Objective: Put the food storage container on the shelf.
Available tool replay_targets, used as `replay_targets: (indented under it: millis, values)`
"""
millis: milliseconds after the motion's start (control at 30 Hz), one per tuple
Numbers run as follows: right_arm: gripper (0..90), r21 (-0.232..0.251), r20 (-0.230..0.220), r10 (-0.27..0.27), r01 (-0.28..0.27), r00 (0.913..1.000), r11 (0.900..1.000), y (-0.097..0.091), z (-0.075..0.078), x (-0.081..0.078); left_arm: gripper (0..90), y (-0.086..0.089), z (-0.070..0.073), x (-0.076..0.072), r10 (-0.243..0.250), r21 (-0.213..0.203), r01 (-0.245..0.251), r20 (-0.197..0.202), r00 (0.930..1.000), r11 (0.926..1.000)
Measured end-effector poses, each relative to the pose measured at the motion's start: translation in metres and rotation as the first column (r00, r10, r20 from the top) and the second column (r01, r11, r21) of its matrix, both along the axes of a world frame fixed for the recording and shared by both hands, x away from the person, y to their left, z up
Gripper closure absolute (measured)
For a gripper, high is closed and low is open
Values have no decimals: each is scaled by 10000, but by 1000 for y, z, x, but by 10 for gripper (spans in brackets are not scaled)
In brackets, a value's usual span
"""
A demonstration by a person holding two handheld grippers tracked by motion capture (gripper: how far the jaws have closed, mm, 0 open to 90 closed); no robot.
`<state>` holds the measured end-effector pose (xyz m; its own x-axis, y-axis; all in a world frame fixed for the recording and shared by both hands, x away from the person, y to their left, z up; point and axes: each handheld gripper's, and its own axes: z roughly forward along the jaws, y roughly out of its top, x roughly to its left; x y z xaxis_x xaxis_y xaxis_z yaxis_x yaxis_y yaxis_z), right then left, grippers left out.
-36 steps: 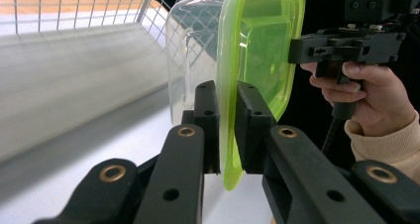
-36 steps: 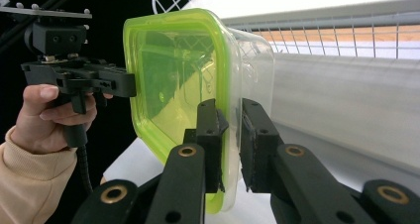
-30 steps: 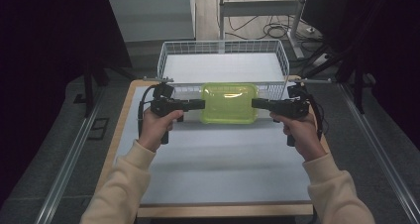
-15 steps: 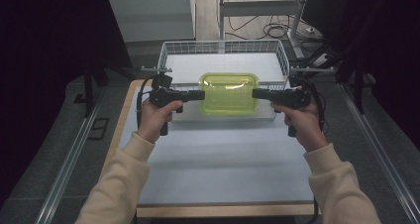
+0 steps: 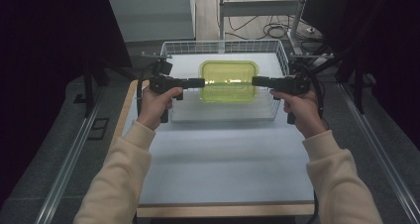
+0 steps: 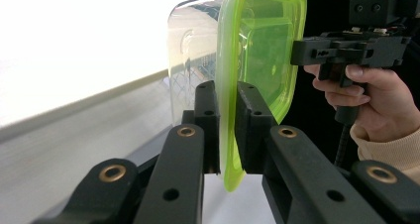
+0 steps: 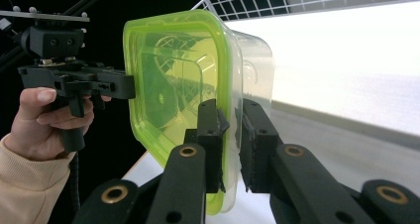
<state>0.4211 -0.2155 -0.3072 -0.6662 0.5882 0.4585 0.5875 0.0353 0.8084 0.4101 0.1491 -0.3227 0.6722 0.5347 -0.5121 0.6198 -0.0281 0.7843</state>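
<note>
Both grippers, left gripper (image 5: 200,83) and right gripper (image 5: 255,80), pinch opposite rims of the lidded container (image 5: 229,80), seemingly above the wire basket (image 5: 174,47). Uneven pull could pop the green lid (image 6: 262,50) or let an edge slip.

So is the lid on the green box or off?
On. The green lid sits flat over the clear box, and both hand-held grippers pinch its rim on opposite sides.

Pale table (image 5: 218,169) with a wooden trim along its near and left edges; at the far edge, a white wire basket (image 5: 174,50) resting directly on the top
</note>
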Motion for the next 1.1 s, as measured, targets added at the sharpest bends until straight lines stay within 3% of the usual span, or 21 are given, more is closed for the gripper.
replay_targets:
  millis: [233,467,633,867,1100]
  values:
    - [807,135,-286,-178,182,9994,9997,-1,3,19,818,-2,5,20,160,115,-159,-111,9998,9998]
    - [806,-24,-474,-505,505,9976,9987,5,6,41,817,0,2,40,372,-26,-373,-466,9982,9993]
    - [804,-228,-612,-736,723,9954,9971,11,7,54,813,1,-3,53,624,109,-618,-670,9958,9980]
    - [802,-342,-823,-848,822,9930,9960,13,3,65,811,0,-7,62,850,277,-829,-823,9930,9962]
    - [801,-143,-1026,-989,980,9898,9951,13,-4,74,809,-4,-3,70,1105,428,-1070,-879,9900,9933]
